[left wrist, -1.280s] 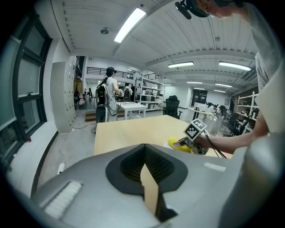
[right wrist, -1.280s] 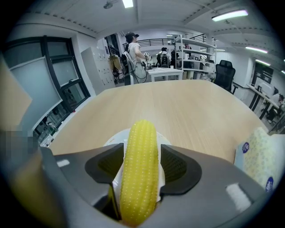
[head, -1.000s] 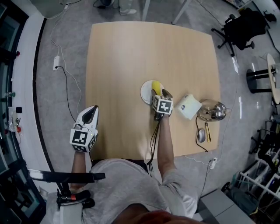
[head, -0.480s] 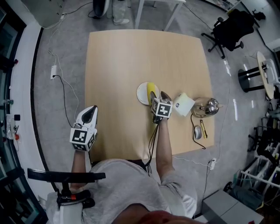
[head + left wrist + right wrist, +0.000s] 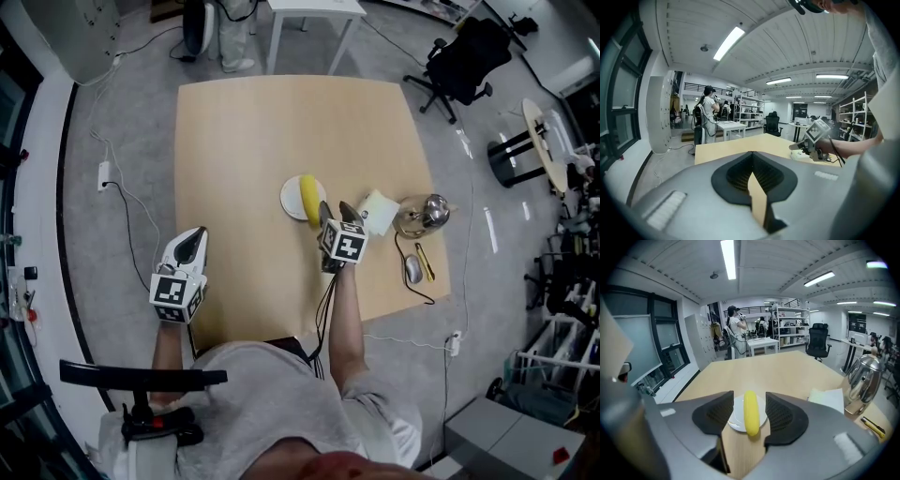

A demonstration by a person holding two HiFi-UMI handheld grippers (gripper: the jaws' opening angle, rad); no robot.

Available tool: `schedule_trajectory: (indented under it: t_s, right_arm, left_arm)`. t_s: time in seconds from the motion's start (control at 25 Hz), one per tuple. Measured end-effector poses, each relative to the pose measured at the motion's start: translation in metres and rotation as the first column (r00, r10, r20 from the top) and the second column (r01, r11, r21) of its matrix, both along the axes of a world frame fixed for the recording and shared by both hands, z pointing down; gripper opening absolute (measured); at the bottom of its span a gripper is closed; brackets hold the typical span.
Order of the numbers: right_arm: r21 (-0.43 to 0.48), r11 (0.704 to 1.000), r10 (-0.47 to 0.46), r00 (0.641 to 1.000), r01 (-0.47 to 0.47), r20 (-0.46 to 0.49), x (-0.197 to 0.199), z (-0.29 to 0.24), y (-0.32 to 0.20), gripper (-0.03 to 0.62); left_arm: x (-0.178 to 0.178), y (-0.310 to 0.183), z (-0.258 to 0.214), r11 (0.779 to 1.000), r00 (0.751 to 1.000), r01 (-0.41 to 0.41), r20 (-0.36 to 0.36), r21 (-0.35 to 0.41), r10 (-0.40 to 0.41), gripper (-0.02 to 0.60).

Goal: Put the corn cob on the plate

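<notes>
Head view: the corn [image 5: 309,200] lies across the white plate [image 5: 289,199] near the middle of the tabletop [image 5: 253,141], its near end past the rim. The right gripper [image 5: 335,212] hovers just behind it, its jaws apart after closing a little, gripping nothing. In the right gripper view the corn shows through their gap. The left gripper [image 5: 193,234] hangs at the tabletop's left edge, jaws closed and empty.
</notes>
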State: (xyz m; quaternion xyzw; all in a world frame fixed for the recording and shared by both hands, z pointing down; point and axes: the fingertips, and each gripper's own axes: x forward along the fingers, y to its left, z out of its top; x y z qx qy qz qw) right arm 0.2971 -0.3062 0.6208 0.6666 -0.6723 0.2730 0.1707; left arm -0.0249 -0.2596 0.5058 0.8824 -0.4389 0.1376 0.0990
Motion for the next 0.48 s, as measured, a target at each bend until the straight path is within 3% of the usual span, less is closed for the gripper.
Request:
schedule_trajectory:
  t_s: [0.48]
  right_arm:
    - [0.138, 0.987, 0.09, 0.996, -0.088, -0.006, -0.004, -0.064, 0.072, 0.166]
  left_arm:
    - [0.005, 0.027, -0.024, 0.993, 0.994, -0.104, -0.032, 0.06, 0.106, 0.02]
